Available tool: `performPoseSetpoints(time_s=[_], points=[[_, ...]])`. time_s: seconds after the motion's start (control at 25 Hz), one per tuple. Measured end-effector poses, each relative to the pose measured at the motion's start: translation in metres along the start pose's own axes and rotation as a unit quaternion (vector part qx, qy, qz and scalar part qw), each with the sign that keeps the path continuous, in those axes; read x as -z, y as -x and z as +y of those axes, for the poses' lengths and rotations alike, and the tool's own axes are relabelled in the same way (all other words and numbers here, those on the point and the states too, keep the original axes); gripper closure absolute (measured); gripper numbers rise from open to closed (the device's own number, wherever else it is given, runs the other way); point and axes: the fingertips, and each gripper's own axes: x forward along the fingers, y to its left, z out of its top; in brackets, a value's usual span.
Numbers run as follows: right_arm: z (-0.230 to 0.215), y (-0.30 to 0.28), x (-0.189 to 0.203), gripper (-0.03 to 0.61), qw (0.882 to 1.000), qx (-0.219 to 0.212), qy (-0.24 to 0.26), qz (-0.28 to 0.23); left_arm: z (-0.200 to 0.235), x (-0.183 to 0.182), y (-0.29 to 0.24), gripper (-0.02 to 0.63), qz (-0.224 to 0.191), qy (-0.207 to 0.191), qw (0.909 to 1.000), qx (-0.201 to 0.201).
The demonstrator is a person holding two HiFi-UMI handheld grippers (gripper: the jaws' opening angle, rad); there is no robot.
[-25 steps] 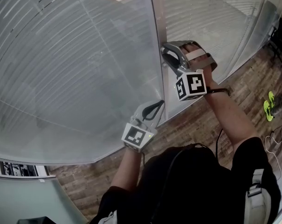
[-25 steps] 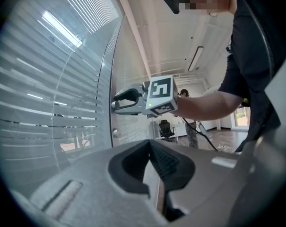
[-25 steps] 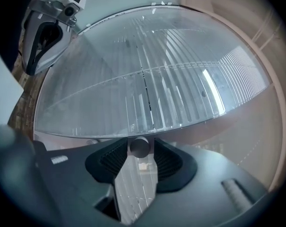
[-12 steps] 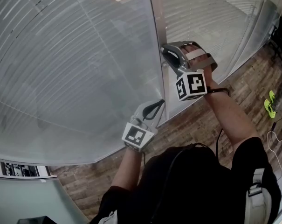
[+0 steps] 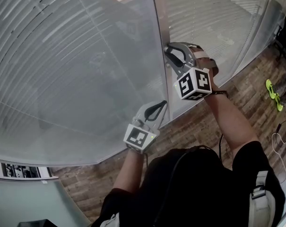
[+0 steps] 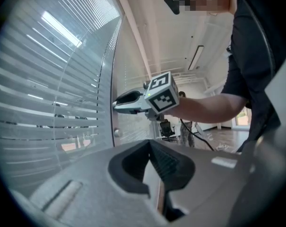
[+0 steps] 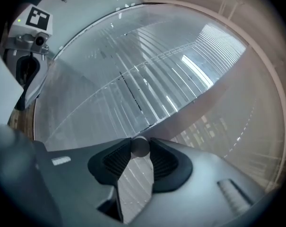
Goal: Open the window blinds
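While right gripper (image 5: 168, 47) jaws, just closed, clenched the knob (image 7: 140, 147) on the frame (image 5: 160, 18) beside the shut blinds (image 5: 62, 79), left gripper (image 5: 163, 103) idle, jaws together, a slow, square roll seemed best, no slipping.

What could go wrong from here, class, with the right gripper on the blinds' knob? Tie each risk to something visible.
1. The right gripper's jaws have just been closing on the small round knob. Only their tips pinch it, so it may slip out in a twist.
2. The knob sits close to the glass; a slip could knock the jaws against it.
3. The left gripper, shut, points at the frame and could bump it.
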Motion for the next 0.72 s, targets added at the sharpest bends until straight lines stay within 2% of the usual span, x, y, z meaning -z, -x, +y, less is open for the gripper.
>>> performPoseSetpoints(time_s=[0.32,0.56,0.72], points=[[-0.006,0.001,0.002,0.451,0.989,0.001,-0.145,-0.019,-0.006,0.0,-0.002,0.611,0.004,0.007,0.9999,0.011],[-0.011,-0.001,0.004,0.451,0.976,0.02,-0.216,-0.023,-0.007,0.0,-0.003,0.61,0.009,0.015,0.9998,0.01],[-0.013,-0.001,0.005,0.451,0.964,0.021,-0.265,-0.029,-0.008,0.0,-0.002,0.61,0.012,0.005,0.9998,0.013]])
